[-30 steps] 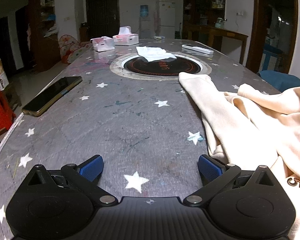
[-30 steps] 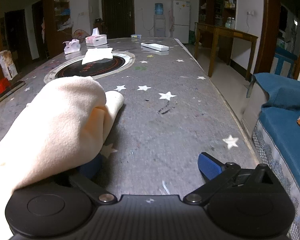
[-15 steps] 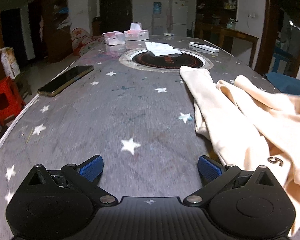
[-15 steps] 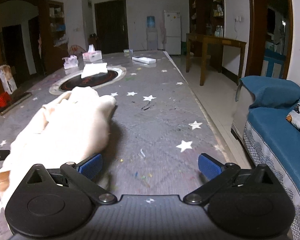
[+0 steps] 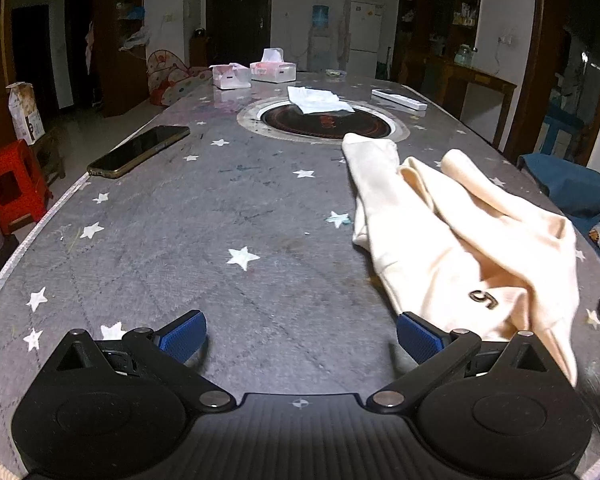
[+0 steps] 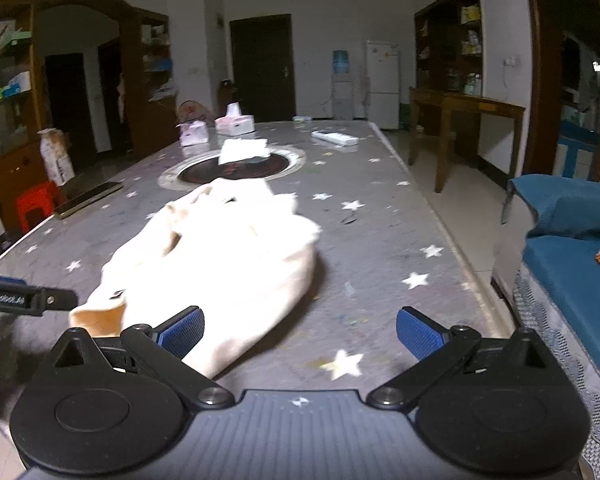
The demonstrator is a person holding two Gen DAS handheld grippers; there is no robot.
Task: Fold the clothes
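- Left wrist view: the left gripper (image 5: 300, 336) fills the bottom of the frame, its blue-padded fingers (image 5: 182, 336) spread wide with nothing between them.
- A cream garment (image 5: 460, 232) lies crumpled on the right half of the frame, on the grey star-printed table (image 5: 220, 240); its lower edge sits just beside the right-hand finger, and a dark "5" mark shows on the cloth.
- A phone (image 5: 138, 151) lies at centre left, near the table edge.
- A white cloth (image 5: 316, 99) rests on the round burner (image 5: 324, 123) at upper centre, with two tissue boxes (image 5: 256, 73) beyond it.
- Right wrist view: the right gripper (image 6: 300, 332) is likewise spread and holds nothing.
- The garment (image 6: 220, 256) lies heaped at centre left, reaching down beside the left-hand finger (image 6: 182, 332); whether they touch I cannot tell.
- A blue sofa (image 6: 572, 264) runs along the right edge.
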